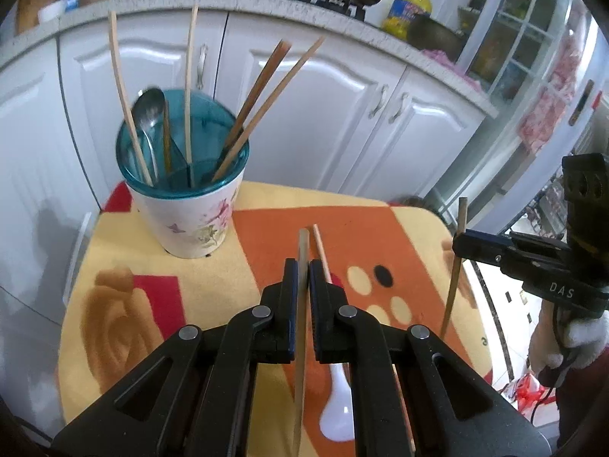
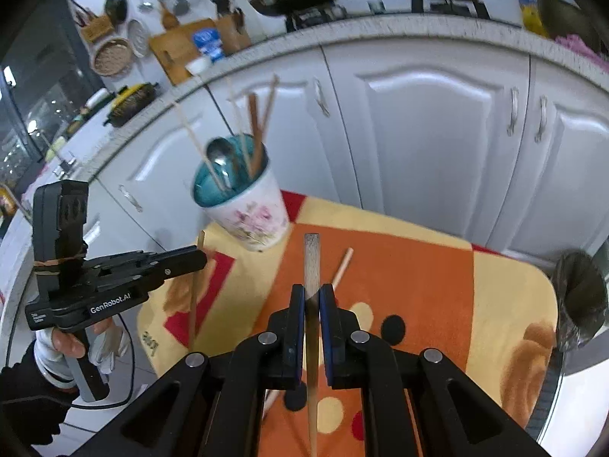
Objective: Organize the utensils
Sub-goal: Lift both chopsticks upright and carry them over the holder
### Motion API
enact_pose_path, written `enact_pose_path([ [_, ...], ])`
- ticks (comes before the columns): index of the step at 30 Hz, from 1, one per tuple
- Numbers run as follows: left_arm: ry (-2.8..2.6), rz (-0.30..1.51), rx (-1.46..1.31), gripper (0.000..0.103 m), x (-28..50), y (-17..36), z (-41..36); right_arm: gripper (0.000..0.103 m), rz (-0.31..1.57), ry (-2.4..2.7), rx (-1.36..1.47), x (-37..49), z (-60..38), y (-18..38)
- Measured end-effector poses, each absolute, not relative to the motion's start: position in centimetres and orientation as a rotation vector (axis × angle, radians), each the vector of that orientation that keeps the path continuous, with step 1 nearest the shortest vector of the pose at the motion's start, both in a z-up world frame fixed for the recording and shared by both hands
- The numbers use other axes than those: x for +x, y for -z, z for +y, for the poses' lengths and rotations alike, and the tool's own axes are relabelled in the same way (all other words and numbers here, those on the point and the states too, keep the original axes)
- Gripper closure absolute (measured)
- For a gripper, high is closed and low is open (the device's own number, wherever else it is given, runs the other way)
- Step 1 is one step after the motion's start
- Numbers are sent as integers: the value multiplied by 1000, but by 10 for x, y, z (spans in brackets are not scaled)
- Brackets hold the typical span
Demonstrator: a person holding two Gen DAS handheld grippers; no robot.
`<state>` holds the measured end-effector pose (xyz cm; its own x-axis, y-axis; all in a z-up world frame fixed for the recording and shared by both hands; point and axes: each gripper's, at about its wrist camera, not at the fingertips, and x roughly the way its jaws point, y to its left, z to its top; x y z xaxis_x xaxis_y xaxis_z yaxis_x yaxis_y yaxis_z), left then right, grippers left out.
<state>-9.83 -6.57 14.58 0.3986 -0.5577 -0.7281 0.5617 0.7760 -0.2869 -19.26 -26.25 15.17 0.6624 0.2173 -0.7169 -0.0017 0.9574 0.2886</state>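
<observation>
A floral holder cup (image 1: 190, 224) with a teal inside stands at the back left of the table and holds several chopsticks and a metal spoon (image 1: 148, 110). In the left wrist view my left gripper (image 1: 303, 266) is shut on a pale chopstick (image 1: 303, 243), held upright above the cloth. At the right my right gripper (image 1: 458, 243) is shut on another chopstick (image 1: 453, 293). The right wrist view shows my right gripper (image 2: 312, 293) gripping its chopstick (image 2: 312, 259), with my left gripper (image 2: 201, 257) at the left. A white spoon (image 1: 335, 411) with a pink handle lies on the cloth.
The small table wears an orange, yellow and red patterned cloth (image 1: 266, 236). White cabinet doors (image 1: 323, 114) stand close behind it, under a counter with a stove and pots. A dark bin bag (image 2: 582, 297) sits past the table's right edge. A gloved hand (image 2: 106, 346) holds the left gripper.
</observation>
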Motion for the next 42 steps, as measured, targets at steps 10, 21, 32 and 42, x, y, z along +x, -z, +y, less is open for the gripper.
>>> enact_pose_path([
  [10, 703, 847, -4, 99, -126, -167, -52, 96, 773, -135, 238, -210, -245, -177],
  [21, 681, 794, -13, 99, -140, -183, -35, 96, 721, -152, 180, -219, -230, -201],
  [32, 663, 736, -50, 99, -138, -213, -7, 96, 675, -195, 144, -211, -212, -225],
  [42, 627, 660, -87, 99, -115, -255, 19, 96, 641, -234, 117, -181, -199, -247],
])
